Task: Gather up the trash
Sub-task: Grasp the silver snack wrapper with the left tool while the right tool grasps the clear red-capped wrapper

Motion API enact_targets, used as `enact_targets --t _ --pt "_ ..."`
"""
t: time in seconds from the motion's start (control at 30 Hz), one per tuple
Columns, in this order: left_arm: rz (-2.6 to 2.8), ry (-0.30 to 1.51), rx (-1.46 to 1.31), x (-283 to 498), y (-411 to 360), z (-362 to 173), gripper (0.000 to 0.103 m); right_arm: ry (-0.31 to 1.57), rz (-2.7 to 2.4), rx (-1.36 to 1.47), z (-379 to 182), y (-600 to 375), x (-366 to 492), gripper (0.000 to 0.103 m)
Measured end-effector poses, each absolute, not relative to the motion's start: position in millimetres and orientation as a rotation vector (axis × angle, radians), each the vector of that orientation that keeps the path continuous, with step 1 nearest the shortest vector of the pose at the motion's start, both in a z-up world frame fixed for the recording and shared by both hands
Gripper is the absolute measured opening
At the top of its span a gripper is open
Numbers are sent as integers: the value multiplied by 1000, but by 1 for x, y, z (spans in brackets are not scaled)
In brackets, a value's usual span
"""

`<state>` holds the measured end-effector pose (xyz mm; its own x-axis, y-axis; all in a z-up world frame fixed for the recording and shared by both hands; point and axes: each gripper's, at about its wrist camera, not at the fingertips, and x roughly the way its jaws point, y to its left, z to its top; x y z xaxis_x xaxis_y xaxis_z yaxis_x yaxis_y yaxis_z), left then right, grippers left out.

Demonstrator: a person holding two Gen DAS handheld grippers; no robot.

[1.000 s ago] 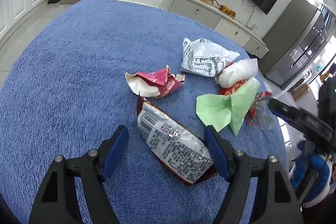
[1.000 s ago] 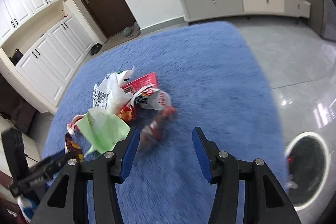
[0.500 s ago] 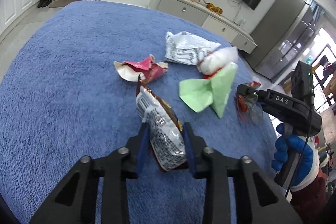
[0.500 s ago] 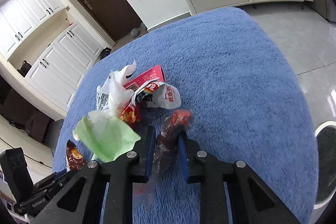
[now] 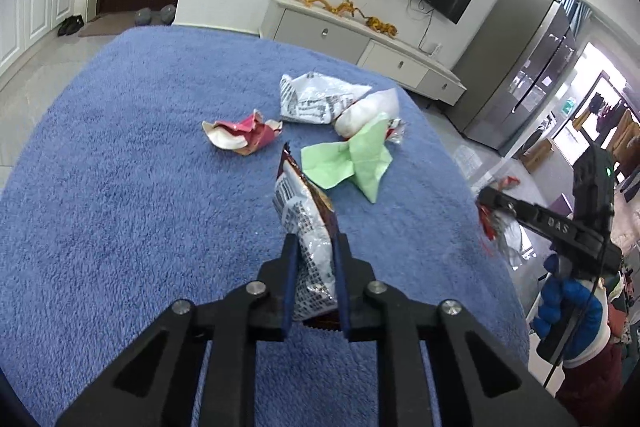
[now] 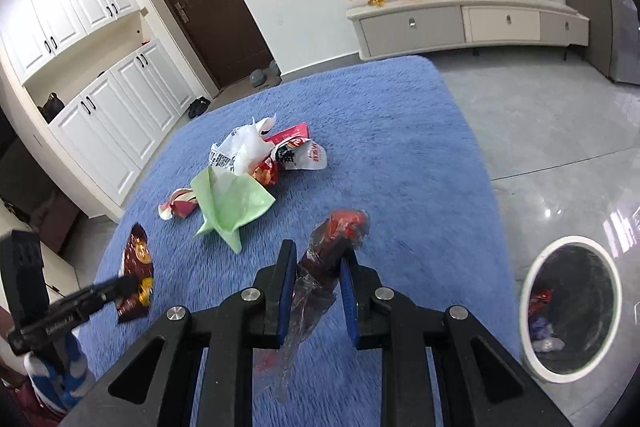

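While both hands already have a piece of trash, the job now is to carry each one to the bin [image 6: 570, 311] without dropping it. The left gripper [image 5: 314, 279] has its jaws closing tight on a silver and brown snack bag [image 5: 306, 227], low in the middle of the left wrist view. The bag stands up between the jaws, off the blue carpet [image 5: 120, 207]. The right gripper [image 6: 314, 287] has its jaws clenched on a clear wrapper with red bits [image 6: 324, 259], low in the middle of the right wrist view. Its loose end hangs down below the jaws.

The white bin with a black liner sits on the grey floor [image 6: 560, 131] at the lower right of the right wrist view, just past the carpet edge. Some trash lies inside it.

I think the right hand should go first, since it looks nearer the bin. Keep the jaws squeezed until the wrapper is right above the hole. The wrapper is thin and slippery, so move smoothly. Then let go and let it fall in.

The snack bag is light and floppy too. Hold it tight and bring it over the same way.

More trash waits in the middle of the carpet: a green paper [image 5: 352, 163], a crumpled red wrapper [image 5: 244, 135], a silver bag [image 5: 316, 99] and a white wad [image 5: 368, 111]. They lie close together, some touching.
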<state>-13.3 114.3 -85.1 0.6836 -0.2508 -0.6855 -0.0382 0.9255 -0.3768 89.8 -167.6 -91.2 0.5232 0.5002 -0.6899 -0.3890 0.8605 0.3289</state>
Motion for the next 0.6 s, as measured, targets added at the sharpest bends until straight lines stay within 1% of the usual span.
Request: enact_targets --t 0.3,0.6 --pt "-126 792 -318 -23 94 -67 16 801 454 201 -78 -219 62 20" --pt "-157 782 -258 -13 67 -50 16 767 368 270 -84 -276 42 20"
